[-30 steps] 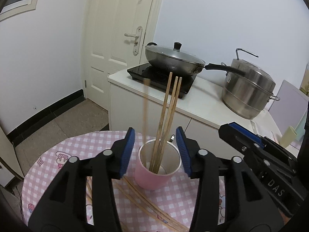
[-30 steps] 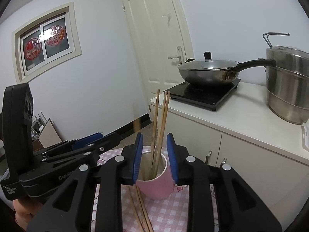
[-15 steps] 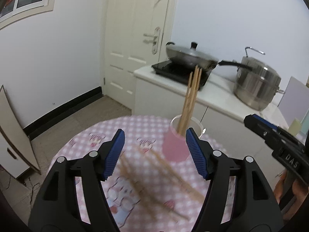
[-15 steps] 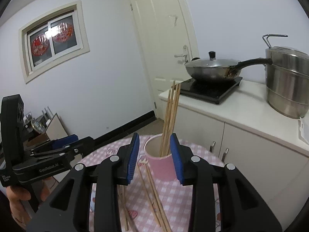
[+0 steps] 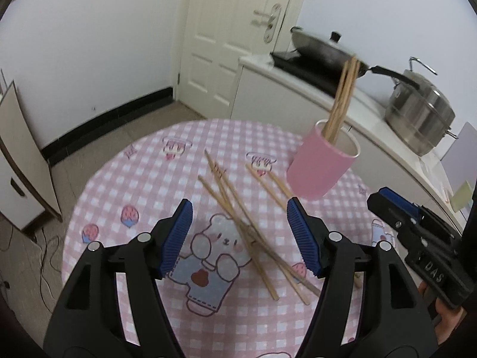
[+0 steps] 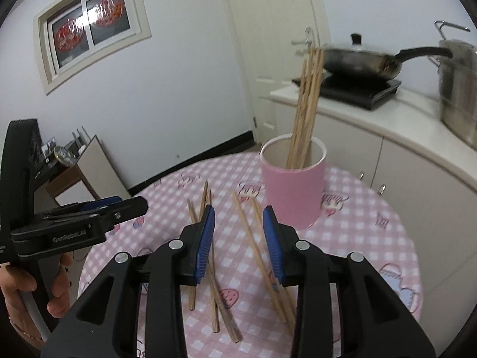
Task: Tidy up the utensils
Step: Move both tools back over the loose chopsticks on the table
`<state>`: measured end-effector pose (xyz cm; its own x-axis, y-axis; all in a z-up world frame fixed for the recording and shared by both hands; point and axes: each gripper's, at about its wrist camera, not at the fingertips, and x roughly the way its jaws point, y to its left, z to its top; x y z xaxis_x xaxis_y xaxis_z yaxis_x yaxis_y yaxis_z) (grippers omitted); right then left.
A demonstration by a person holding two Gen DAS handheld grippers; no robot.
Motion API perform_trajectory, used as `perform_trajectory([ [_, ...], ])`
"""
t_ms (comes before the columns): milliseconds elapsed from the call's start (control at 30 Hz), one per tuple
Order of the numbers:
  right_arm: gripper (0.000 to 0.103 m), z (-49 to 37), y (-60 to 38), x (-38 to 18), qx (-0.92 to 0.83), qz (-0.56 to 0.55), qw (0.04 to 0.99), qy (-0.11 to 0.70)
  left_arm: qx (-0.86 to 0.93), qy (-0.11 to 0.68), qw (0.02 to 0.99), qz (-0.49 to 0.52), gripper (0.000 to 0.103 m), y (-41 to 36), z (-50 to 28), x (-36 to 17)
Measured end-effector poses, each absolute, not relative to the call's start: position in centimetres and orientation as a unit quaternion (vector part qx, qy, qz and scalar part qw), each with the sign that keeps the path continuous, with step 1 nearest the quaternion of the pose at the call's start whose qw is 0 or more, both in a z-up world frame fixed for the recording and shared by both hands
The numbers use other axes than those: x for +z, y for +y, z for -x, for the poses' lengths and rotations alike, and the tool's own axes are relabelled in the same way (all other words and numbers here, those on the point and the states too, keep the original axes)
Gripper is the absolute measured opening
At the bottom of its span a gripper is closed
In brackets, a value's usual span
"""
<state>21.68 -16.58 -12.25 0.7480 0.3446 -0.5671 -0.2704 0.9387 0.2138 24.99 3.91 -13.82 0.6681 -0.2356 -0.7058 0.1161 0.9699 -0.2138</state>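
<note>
A pink cup stands upright on the round table with several wooden chopsticks standing in it. Several loose chopsticks lie crossed on the pink checked tablecloth in front of the cup. My left gripper is open and empty above the loose chopsticks. My right gripper is open and empty above the loose chopsticks, in front of the cup. Each gripper shows at the edge of the other's view.
A white counter behind the table carries a black cooktop with a lidded wok and a steel steamer pot. A white door stands beyond. A low cabinet stands left of the table.
Both grippers have pulled back and up from around the cup, now above the loose chopsticks. The left jaws have opened wider. A blurred chopstick beside the cup a second ago now stands in it.
</note>
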Motion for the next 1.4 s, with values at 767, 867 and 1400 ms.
perform_trajectory([
  [767,0.032,-25.9,-14.4,-18.7,0.196,-0.040,0.896,0.395,-0.074,0.509,0.846,0.139,0.032,3.7,-32.9,-22.5],
  [867,0.032,-26.1,-14.2,-18.7,0.199,-0.039,0.895,0.397,-0.077,0.510,0.845,0.140,0.019,3.7,-33.2,-22.6],
  [1400,0.032,-27.4,-11.4,-18.7,0.214,-0.023,0.889,0.405,-0.074,0.494,0.854,0.146,0.007,6.5,-32.1,-21.7],
])
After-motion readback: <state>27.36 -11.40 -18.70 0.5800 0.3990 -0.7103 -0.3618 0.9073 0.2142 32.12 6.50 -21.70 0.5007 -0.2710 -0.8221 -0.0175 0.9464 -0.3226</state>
